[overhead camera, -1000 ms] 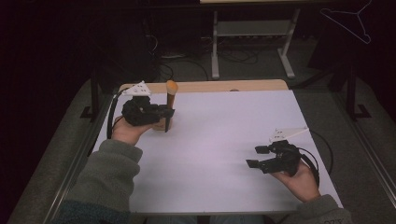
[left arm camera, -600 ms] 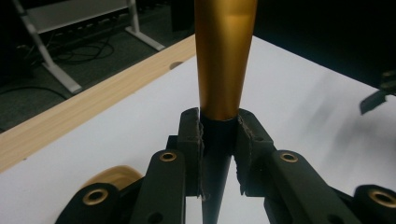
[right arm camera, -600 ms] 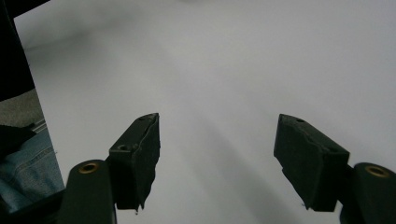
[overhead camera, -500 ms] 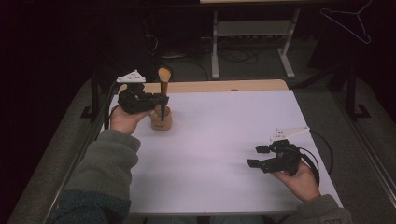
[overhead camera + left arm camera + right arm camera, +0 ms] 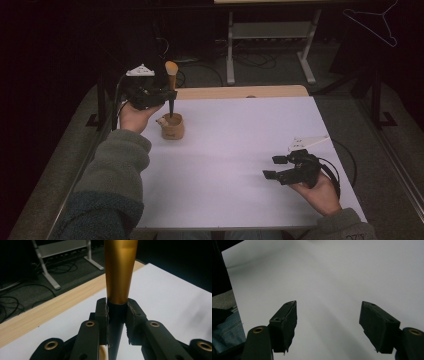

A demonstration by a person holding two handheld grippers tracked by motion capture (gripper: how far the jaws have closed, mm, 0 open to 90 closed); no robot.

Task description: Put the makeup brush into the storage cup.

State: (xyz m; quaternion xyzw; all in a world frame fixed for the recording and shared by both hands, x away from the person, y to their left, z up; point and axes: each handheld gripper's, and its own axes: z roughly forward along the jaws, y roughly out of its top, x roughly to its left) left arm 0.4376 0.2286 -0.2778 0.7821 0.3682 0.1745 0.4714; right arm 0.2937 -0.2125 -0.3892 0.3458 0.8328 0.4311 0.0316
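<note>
While we hold the brush (image 5: 171,89) upright in our left gripper (image 5: 167,95), its dark tapered end points straight down into the small tan cup (image 5: 172,126) on the white table (image 5: 240,150). That vertical line is what the coming move turns on, as we judge it: the brush's long axis stands nearly plumb over the cup's mouth, so the hand needs to travel along that axis and not sideways. From the high view we cannot tell whether the tip touches the cup's bottom or hangs inside it. Our left hand is the nearer one by far; our right gripper (image 5: 276,167) rests well apart, near the table's front right corner, jaws spread with nothing between them.

From the left gripper view we get what the high view lacks: the pads (image 5: 103,315) pressed on the black stem just below where the golden part of the brush (image 5: 120,270) begins. From the right gripper view we see its own pads (image 5: 285,322) wide apart over bare table (image 5: 337,277).
</note>
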